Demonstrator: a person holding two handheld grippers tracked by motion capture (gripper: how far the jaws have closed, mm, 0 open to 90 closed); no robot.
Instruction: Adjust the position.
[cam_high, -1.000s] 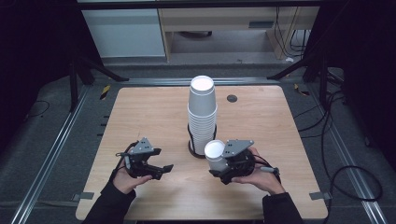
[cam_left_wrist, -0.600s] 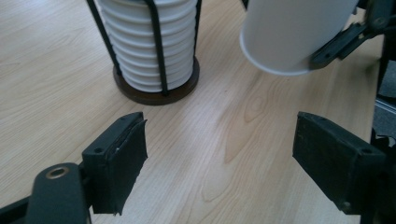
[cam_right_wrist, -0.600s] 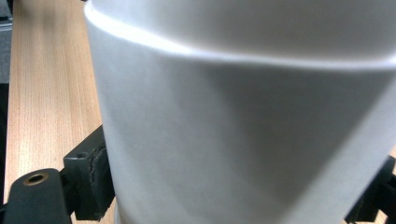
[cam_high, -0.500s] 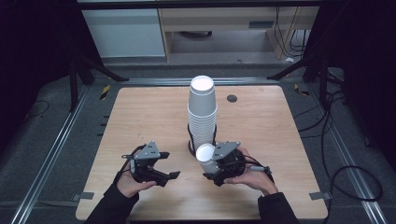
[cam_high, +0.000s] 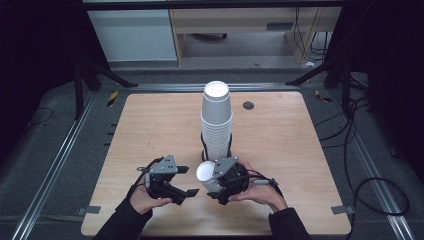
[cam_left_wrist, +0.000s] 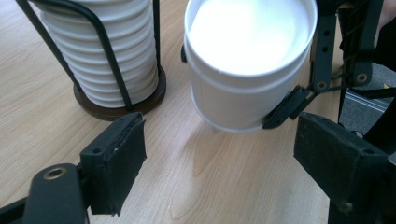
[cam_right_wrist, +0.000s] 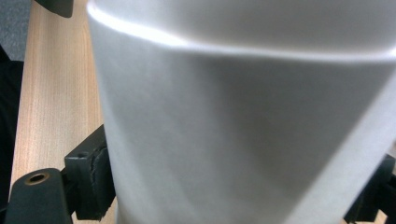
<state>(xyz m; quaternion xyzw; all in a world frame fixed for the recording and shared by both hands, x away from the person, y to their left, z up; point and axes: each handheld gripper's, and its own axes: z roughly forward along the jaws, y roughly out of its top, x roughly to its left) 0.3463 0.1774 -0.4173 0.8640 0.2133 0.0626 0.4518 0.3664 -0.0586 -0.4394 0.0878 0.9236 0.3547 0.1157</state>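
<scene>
the right hand-held gripper (cam_high: 214, 184) clamps a white cup (cam_high: 206, 174), tilted, above the tabletop (cam_high: 280, 150) just in front of the cup stack (cam_high: 216, 120). the left hand-held gripper (cam_high: 189, 181), jaws wide and empty, sits just beside the cup.

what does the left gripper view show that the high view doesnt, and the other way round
Left gripper view alone: the wire rods and dark round base of the holder around the stack, and the empty inside of the held cup. High view alone: the whole wooden table, both hands, the stack's top. Both: the cup stack, and the right gripper clamped on the cup, left gripper open beside it.
</scene>
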